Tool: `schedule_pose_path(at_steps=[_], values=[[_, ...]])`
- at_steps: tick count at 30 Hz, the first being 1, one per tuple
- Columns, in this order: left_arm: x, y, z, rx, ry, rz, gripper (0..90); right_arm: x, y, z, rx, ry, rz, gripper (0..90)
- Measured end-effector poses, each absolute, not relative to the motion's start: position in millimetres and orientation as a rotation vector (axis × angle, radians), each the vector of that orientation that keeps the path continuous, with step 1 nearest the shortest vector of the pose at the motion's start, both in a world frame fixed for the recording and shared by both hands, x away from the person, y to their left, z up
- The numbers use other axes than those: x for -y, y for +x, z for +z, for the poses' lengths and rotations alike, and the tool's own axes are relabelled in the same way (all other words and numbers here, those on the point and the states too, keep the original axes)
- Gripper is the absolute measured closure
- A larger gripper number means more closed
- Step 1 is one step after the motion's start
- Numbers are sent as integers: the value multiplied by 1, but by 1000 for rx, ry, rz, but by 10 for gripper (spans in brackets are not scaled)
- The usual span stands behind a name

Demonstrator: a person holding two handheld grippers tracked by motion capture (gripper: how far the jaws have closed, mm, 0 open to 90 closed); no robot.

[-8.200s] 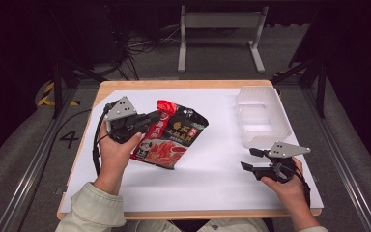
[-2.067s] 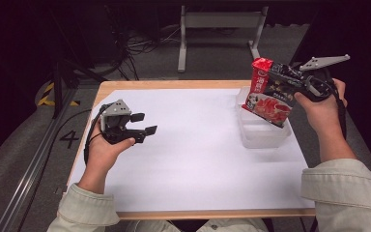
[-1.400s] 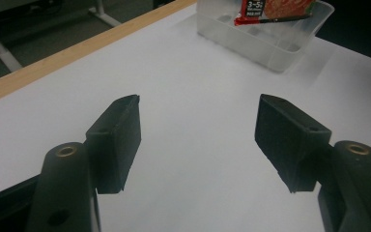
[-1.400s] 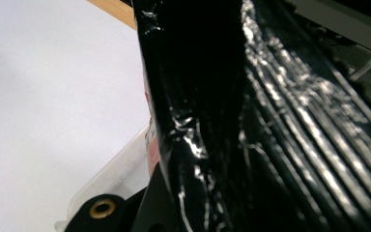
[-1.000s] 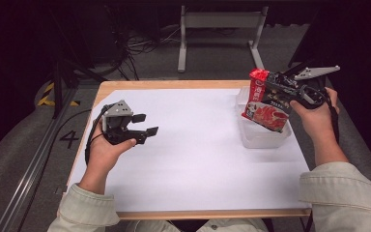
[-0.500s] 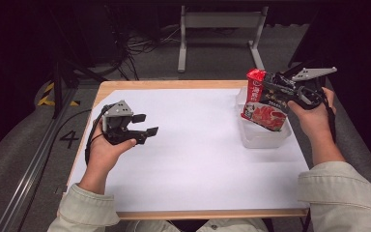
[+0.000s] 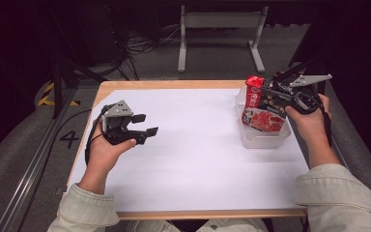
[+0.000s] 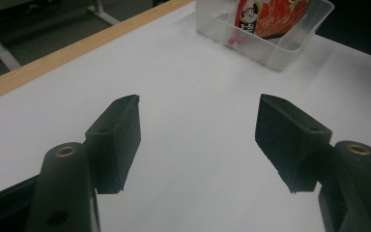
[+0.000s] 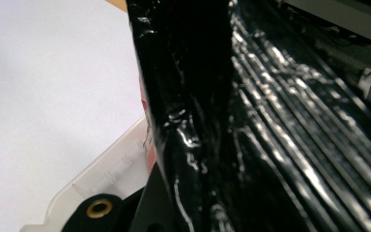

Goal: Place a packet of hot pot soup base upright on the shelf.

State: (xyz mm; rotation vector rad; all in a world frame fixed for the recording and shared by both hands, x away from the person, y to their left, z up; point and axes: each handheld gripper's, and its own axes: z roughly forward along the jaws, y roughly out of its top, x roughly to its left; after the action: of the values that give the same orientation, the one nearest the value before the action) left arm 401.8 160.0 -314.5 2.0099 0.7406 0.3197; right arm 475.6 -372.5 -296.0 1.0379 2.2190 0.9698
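Item: red snack bag [image 7: 263,112], grasped upright in my right tongs [image 7: 270,96], its lower end inside the clear bin [image 7: 265,140] beneath them. My left tongs [image 7: 145,124]: released, well apart, over the tabletop [image 7: 198,159].

Red snack packet [image 7: 262,110], upright, lower end inside clear plastic tray [image 7: 265,140]

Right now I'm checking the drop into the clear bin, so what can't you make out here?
- Red and black snack bag: print too small, high view.
- Its lower end: hidden behind the clear plastic bin wall, left gripper view.
- Right gripper: jaw tips covered by glossy bag, right gripper view.
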Motion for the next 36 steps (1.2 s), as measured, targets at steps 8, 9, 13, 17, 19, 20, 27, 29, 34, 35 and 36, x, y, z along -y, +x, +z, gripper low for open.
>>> schedule_pose_path(at_steps=[8, 9, 13, 17, 19, 20, 27, 29, 34, 35, 36], values=[[-160, 402, -315, -736, 2009, 323, 337, 381, 473, -311, -2210, 1087, 1003, 791], [-160, 402, -315, -736, 2009, 326, 337, 383, 473, -313, -2201, 1099, 1024, 791], [-160, 402, -315, -738, 2009, 319, 336, 392, 471, -318, -2188, 1132, 1066, 782], [-160, 402, -315, -737, 2010, 319, 335, 391, 470, -318, -2186, 1129, 1058, 773], [-160, 402, -316, -739, 2010, 318, 332, 391, 470, -318, -2185, 1130, 1057, 769], [-161, 402, -316, -735, 2014, 321, 334, 390, 470, -318, -2185, 1136, 1057, 751], [-162, 400, -319, -745, 2022, 314, 332, 389, 469, -314, -2182, 1139, 1070, 579], [-163, 399, -320, -743, 2026, 315, 331, 389, 468, -309, -2176, 1127, 1088, 486], [-167, 393, -326, -760, 2036, 309, 331, 385, 466, -296, -2165, 1087, 1101, 337], [-167, 391, -327, -766, 2034, 309, 330, 384, 465, -291, -2152, 1073, 1098, 323], [-168, 390, -328, -766, 2040, 315, 330, 383, 465, -288, -2149, 1066, 1107, 317]])
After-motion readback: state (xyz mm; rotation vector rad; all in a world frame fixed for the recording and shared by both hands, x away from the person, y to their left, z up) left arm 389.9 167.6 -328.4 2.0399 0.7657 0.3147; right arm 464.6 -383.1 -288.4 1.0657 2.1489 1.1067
